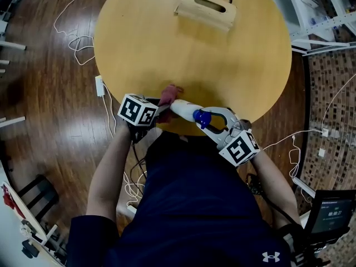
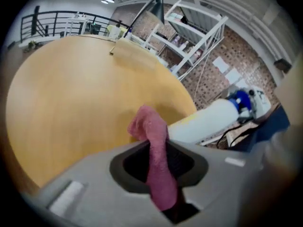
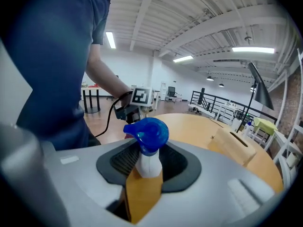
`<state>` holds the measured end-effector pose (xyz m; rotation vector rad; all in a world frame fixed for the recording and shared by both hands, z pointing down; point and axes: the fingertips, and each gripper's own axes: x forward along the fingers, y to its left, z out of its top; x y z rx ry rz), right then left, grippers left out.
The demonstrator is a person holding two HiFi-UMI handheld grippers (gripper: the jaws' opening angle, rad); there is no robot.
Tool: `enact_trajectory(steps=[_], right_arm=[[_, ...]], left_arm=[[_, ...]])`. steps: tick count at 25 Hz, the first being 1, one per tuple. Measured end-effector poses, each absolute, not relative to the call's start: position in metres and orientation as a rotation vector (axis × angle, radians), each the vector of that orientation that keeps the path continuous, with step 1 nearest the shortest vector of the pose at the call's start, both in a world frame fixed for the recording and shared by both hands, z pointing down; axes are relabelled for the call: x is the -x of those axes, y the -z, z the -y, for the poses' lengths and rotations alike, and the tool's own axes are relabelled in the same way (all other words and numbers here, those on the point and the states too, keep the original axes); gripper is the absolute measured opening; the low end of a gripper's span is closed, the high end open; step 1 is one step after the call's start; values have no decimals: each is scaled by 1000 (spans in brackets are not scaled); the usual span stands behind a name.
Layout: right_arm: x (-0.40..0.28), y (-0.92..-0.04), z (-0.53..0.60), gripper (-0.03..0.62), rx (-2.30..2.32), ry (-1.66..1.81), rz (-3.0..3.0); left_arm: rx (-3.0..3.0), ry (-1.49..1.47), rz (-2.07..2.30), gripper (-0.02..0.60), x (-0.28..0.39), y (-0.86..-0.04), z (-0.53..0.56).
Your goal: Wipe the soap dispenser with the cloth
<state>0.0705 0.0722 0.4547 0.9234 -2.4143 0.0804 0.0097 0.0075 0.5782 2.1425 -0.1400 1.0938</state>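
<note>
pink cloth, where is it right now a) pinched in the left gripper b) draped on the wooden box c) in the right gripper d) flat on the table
a: the left gripper view shows the pink cloth clamped in the shut jaws of the left gripper; the right gripper holds the soap dispenser.

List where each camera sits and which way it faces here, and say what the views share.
Head view: on the person's head, facing steeply down at the round table; shows forearms, torso, left hand-held gripper and right hand-held gripper.
Left gripper view: on the left hand-held gripper, looking along jaws shut on the pink cloth, across the table; only its own shell shows.
Right gripper view: on the right hand-held gripper, jaws clamping the soap dispenser; shows torso and left arm.
Shared: both gripper views show the dispenser and wooden box.
</note>
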Motion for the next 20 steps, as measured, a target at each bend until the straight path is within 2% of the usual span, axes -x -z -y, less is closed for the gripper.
enact_trajectory(steps=[3,7,9,13,17,20], right_arm=[[-66,-455,-71,133,-913,-69,2417],[-65,-455,-74,133,-879,-35,2410],[-65,-455,-78,133,-849,-4,2401],[-58,-458,-87,133,-729,124,2353],[-61,-471,-98,133,-586,422,2209],[-75,-480,-90,133,-587,597,2112]], left_arm=[[-2134,-1112,176,86,-2,-590,-8],[-2141,-684,101,86,-33,-511,0],[-2176,-579,-17,86,-50,-471,-8],[-2099,-715,-119,86,-50,-498,-21],[-1985,-873,52,86,-22,-568,-15],[-2026,-826,173,86,-14,-565,-6]])
